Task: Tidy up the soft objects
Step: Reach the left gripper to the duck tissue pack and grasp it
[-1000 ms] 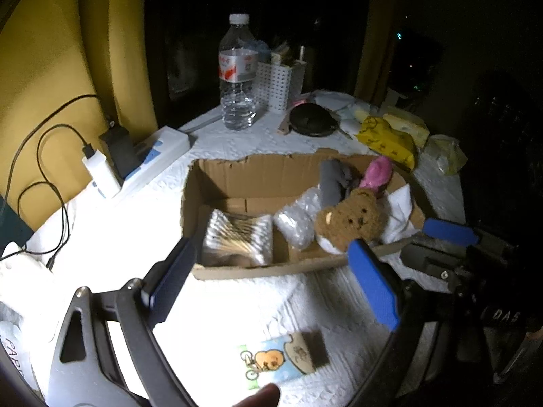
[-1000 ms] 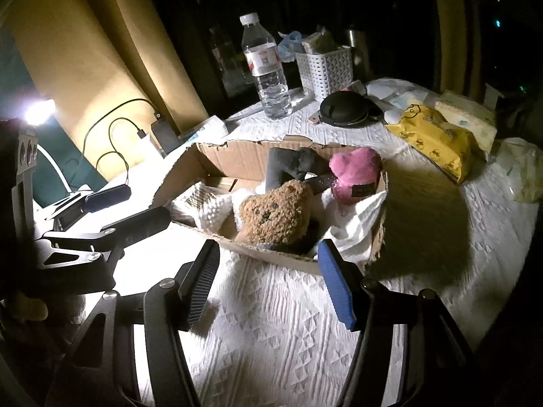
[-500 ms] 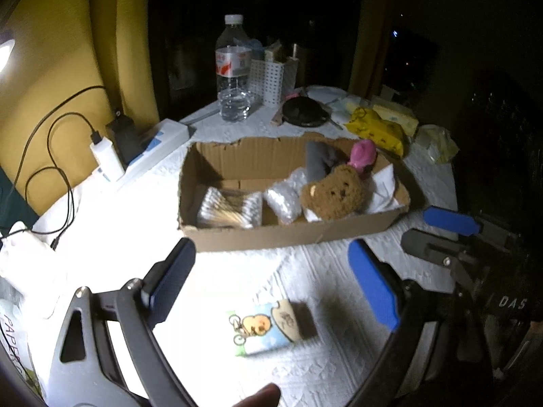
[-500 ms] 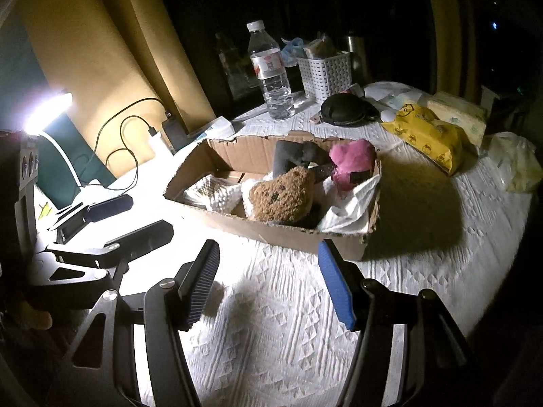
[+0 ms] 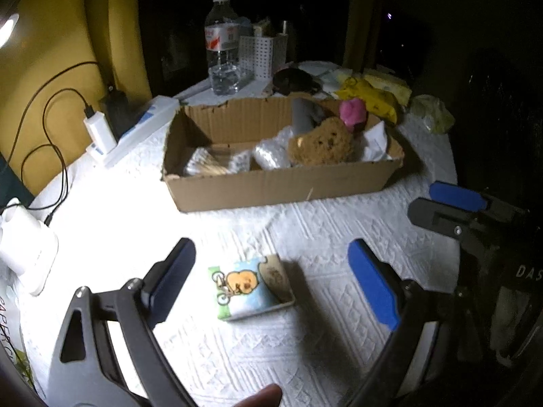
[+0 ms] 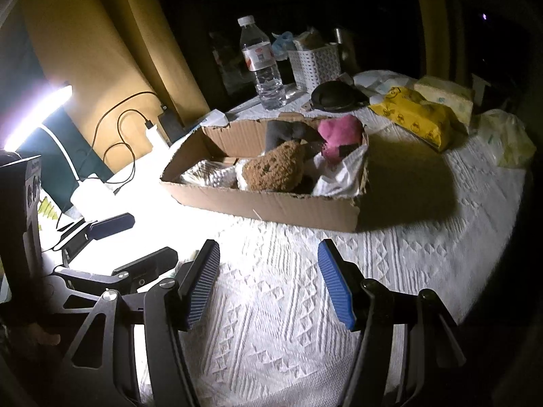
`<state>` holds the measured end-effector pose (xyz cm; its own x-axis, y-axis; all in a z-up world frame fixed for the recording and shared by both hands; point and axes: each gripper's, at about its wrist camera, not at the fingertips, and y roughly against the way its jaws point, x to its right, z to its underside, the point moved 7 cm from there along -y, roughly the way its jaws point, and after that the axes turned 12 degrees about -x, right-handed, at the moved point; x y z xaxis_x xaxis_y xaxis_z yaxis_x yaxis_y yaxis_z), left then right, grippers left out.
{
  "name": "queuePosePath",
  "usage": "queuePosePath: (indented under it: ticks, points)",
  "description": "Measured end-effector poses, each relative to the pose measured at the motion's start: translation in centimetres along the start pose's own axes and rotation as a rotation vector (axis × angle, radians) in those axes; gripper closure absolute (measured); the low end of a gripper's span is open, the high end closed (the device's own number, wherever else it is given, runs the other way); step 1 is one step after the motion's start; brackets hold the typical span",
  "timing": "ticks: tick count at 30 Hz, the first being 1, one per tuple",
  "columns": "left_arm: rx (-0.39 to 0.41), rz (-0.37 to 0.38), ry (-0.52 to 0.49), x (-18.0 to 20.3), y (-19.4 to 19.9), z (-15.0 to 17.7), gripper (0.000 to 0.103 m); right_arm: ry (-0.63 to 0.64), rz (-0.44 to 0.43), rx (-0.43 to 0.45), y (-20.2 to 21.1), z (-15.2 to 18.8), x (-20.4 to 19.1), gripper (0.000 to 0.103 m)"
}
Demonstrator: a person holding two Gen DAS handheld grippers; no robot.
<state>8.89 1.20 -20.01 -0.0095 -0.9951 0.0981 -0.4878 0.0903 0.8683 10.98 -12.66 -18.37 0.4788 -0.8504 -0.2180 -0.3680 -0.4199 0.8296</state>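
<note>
A cardboard box [image 5: 281,186] [image 6: 271,208] on the white tablecloth holds a brown teddy bear [image 5: 320,146] [image 6: 275,169], a pink plush [image 5: 353,110] [image 6: 341,132], a grey soft item [image 5: 302,115], white cloth [image 6: 342,173] and clear plastic packets [image 5: 217,162]. A small tissue pack with a cartoon print [image 5: 249,286] lies on the cloth between the fingers of my left gripper [image 5: 271,281], which is open and empty. My right gripper [image 6: 269,288] is open and empty, above the cloth in front of the box.
Behind the box stand a water bottle [image 5: 222,44], a white perforated basket [image 5: 256,56], a black round pouch [image 6: 334,96] and yellow tissue packs [image 6: 417,117]. A power strip with chargers and cables [image 5: 135,130] lies at the left. A bright lamp [image 6: 34,112] glares at the left.
Both grippers have pulled back from the box and lowered. The tissue pack now lies between the left gripper's fingers. Both stay open.
</note>
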Motion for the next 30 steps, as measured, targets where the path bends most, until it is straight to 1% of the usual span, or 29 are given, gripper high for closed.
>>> queuePosePath:
  ticks: [6,9,12,15,19,23,24,25,26,30]
  points:
    - [-0.035,0.002,0.027,-0.6,-2.1,1.2,0.011,-0.01,0.003,-0.021,-1.1,1.4,0.4,0.04]
    - [-0.064,0.018,0.05,-1.2,-3.4,1.7,0.011,-0.018,0.009,-0.04,-2.1,1.9,0.7,0.039]
    - [-0.085,0.011,0.067,-1.9,-4.5,2.1,0.011,-0.02,0.007,-0.056,-2.8,2.1,0.9,0.039]
    - [-0.097,0.01,0.058,-1.8,-5.4,2.2,0.011,-0.022,0.002,-0.062,-3.2,2.0,1.1,0.04]
    - [-0.136,0.003,0.06,-2.0,-6.8,2.6,0.011,-0.027,-0.005,-0.064,-3.5,1.6,1.2,0.039]
    - [-0.122,-0.013,0.036,-1.8,-6.9,2.7,0.012,-0.033,-0.008,-0.07,-3.9,1.4,1.7,0.039]
    - [-0.118,-0.016,0.034,-1.7,-6.9,2.7,0.016,-0.035,-0.008,-0.071,-4.0,1.4,1.8,0.039]
    - [-0.113,-0.029,0.03,-1.7,-6.8,2.7,0.024,-0.038,-0.008,-0.073,-4.1,1.3,1.9,0.039]
    - [-0.11,-0.039,0.026,-1.7,-6.8,2.7,0.029,-0.04,-0.009,-0.074,-4.1,1.3,2.0,0.039]
    - [-0.105,-0.02,0.028,-1.9,-6.5,2.7,0.031,-0.042,-0.017,-0.073,-4.1,0.9,2.1,0.039]
